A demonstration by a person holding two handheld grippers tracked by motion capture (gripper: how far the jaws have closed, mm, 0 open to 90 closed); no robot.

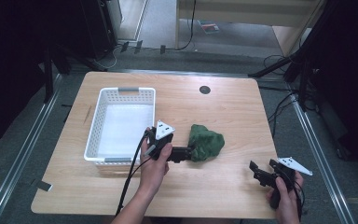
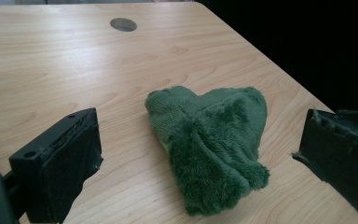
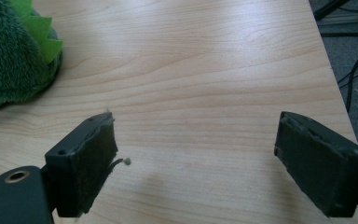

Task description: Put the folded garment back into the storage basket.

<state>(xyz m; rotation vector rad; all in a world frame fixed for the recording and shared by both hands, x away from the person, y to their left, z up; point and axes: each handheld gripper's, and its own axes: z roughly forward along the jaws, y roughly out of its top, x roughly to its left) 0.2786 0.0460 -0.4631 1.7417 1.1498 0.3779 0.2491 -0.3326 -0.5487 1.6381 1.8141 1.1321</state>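
Your left gripper (image 1: pixel 184 153) sits with jaws spread wide on either side of the green plush toy (image 1: pixel 206 142), touching nothing. The toy lies mid-table, right of the white basket (image 1: pixel 120 123), its long axis running away from your left gripper. Your right gripper (image 1: pixel 263 171) hovers near the table's (image 1: pixel 233 107) right edge, jaws also spread, empty.

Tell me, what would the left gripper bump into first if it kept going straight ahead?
Probably the green plush toy. It lies right ahead between the left gripper's open jaws, very close, on the wooden table.
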